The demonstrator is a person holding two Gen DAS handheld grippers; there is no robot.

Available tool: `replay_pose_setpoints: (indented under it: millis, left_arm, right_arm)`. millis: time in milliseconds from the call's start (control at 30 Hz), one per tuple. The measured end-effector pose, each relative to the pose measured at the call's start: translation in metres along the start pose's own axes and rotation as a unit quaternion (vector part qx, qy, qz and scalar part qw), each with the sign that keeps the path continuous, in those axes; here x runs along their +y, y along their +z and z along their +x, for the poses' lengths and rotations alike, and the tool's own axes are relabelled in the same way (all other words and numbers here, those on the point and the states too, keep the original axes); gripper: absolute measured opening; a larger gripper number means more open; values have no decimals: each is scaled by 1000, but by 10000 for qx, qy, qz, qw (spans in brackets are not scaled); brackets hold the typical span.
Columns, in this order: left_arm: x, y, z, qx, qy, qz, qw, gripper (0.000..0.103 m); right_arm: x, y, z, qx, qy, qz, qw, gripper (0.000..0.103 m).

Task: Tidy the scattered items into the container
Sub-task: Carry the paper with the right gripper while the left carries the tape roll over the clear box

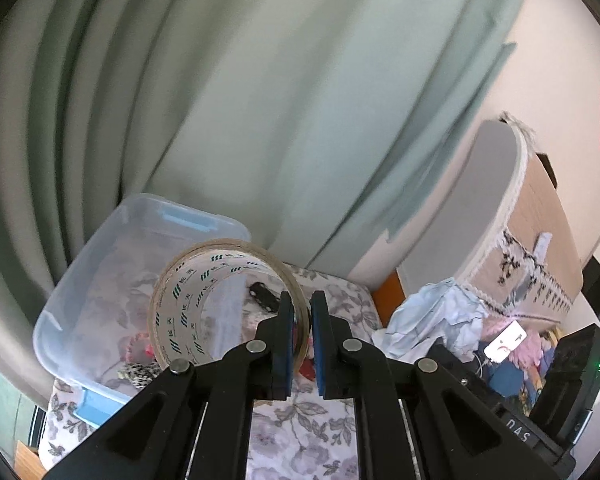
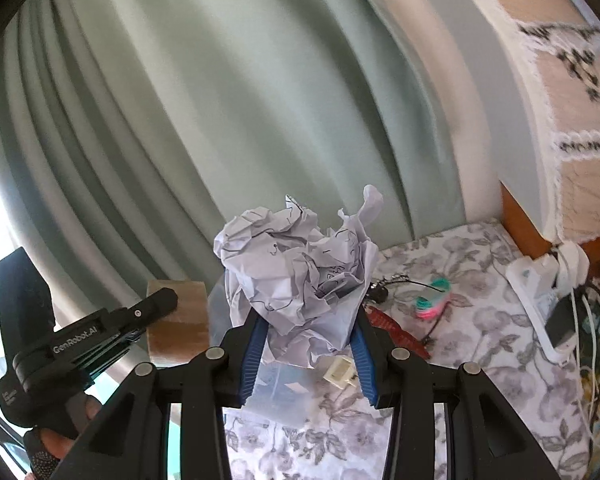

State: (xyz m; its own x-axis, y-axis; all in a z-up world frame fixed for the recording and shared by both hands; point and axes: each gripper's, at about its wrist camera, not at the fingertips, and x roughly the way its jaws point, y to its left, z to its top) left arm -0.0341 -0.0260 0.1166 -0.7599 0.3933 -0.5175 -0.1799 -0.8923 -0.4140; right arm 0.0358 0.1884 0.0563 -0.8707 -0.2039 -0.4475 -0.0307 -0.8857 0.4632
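Tape roll [image 1: 228,300] and crumpled paper [image 2: 300,268] in tongs

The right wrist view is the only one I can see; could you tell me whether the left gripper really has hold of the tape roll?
Observer: Yes, the left gripper is shut on the tape roll, pinching its wall between the blue pads.
Operator: Thank you. Where is the container, please?
Observer: The clear plastic bin with blue handles sits just beyond and left of the roll, lid off.
Operator: Is anything in it already?
Observer: Yes, a small spotted item and something pink lie on its floor; I cannot identify them.
Operator: And my crumpled paper?
Observer: From the left wrist view the crumpled paper shows to the right of the roll.
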Motion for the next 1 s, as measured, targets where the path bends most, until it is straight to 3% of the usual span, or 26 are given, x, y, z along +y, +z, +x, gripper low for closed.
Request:
replay_pose_setpoints:
  millis: [333,667,1000]
  left_arm:
    - [57,4,-14,-168,79,-501,9986,8]
    - [97,-1,-24,-214,134,-882,9958,8]
    - [120,-7,-24,-161,195,-1077,9939,8]
  right_arm:
    - [42,0,24,181,182,-354,9990,43]
    - [80,-17,54,641,255,-759,9947,43]
    - [91,-25,81,858,270,-874,9921,43]
